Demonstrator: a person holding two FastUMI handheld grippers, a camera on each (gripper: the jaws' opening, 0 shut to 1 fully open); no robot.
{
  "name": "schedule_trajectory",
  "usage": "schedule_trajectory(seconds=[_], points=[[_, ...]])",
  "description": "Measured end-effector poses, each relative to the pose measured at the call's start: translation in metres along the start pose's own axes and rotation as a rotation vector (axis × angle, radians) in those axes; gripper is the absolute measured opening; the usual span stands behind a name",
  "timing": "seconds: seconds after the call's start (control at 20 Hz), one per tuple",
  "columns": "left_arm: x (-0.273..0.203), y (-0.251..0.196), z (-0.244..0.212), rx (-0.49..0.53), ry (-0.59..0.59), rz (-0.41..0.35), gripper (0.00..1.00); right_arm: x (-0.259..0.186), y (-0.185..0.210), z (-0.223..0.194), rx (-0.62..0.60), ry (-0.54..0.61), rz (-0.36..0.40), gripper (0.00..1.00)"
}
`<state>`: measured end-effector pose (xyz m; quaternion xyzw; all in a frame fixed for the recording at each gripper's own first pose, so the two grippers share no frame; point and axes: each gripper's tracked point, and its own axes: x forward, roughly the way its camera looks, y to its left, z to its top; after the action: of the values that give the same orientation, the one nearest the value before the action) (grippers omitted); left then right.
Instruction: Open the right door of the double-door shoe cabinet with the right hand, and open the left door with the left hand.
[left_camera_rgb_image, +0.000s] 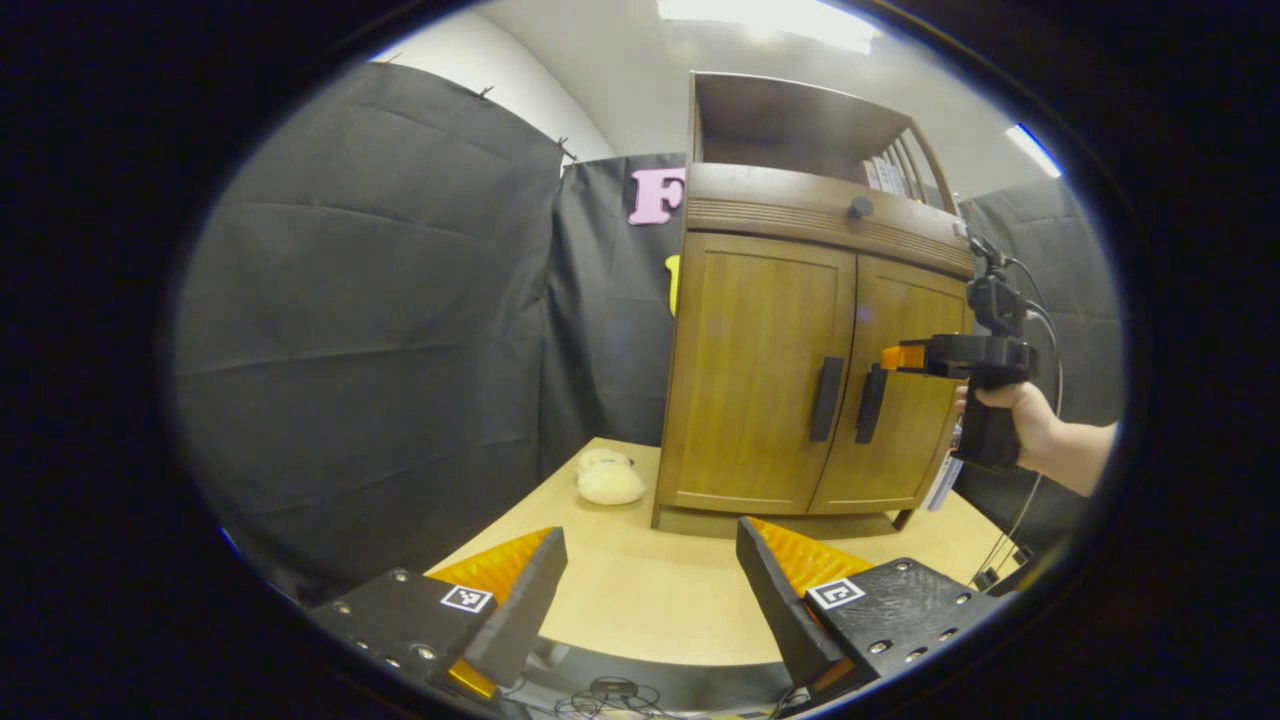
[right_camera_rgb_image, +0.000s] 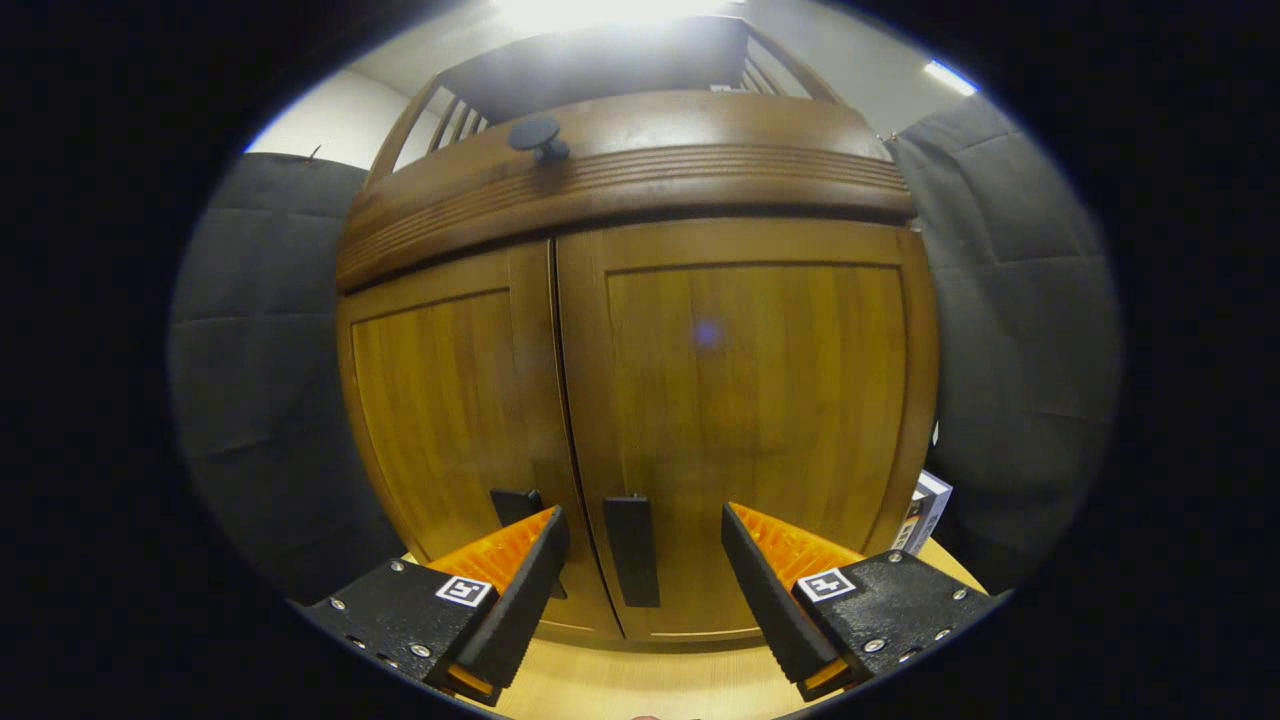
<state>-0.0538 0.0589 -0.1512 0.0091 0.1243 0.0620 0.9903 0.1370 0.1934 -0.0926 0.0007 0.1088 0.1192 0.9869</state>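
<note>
a: two doors on the shoe cabinet (left_camera_rgb_image: 800, 370), both closed flat. seen from the left gripper view, going left to right: black cloth wall, then a pale rounded lump (left_camera_rgb_image: 610, 478) on the table (left_camera_rgb_image: 650, 600) just beside the cabinet's left foot, then the left door (left_camera_rgb_image: 755, 370) with its left handle (left_camera_rgb_image: 826, 398), then the right handle (left_camera_rgb_image: 871, 403) on the right door (left_camera_rgb_image: 905, 400).

b: and the grippers?

a: left gripper (left_camera_rgb_image: 650, 600) sits low, well back from the cabinet, fingers spread wide, nothing between them. right gripper (left_camera_rgb_image: 895, 357) is up at handle height, its tip just beside the right handle. a hand (left_camera_rgb_image: 1020, 420) grips its stock, cable trailing down behind.

b: is it clamped on the handle?

a: no. in the right gripper view the right gripper (right_camera_rgb_image: 640, 560) is released, jaws wide, and the right handle (right_camera_rgb_image: 632, 550) stands upright in the gap between the fingers, touching neither as far as i can see. left handle (right_camera_rgb_image: 517, 505) is partly behind the left-side finger.

b: anything else?

a: round dark knob (right_camera_rgb_image: 537, 136) on the ribbed band above the doors, open shelf on top, and a small box (right_camera_rgb_image: 925, 510) at the cabinet's right side.
</note>
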Motion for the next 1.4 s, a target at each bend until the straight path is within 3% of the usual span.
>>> schedule_trajectory(seconds=[0.3,0.55,0.85,1.4], points=[[0.005,-0.007,-0.005,0.039,0.033,0.010,1.00,0.034,0.001,-0.035,-0.013,0.073,-0.017,0.92],[0.013,-0.017,-0.016,0.044,0.062,-0.008,1.00,0.053,0.003,-0.038,-0.009,0.075,-0.009,0.88],[0.013,-0.043,-0.015,0.054,0.065,-0.042,1.00,0.048,0.004,-0.037,-0.028,0.075,0.024,0.35],[-0.008,-0.073,-0.011,0.029,0.024,-0.067,1.00,0.003,0.003,-0.043,-0.044,0.111,0.105,0.31]])
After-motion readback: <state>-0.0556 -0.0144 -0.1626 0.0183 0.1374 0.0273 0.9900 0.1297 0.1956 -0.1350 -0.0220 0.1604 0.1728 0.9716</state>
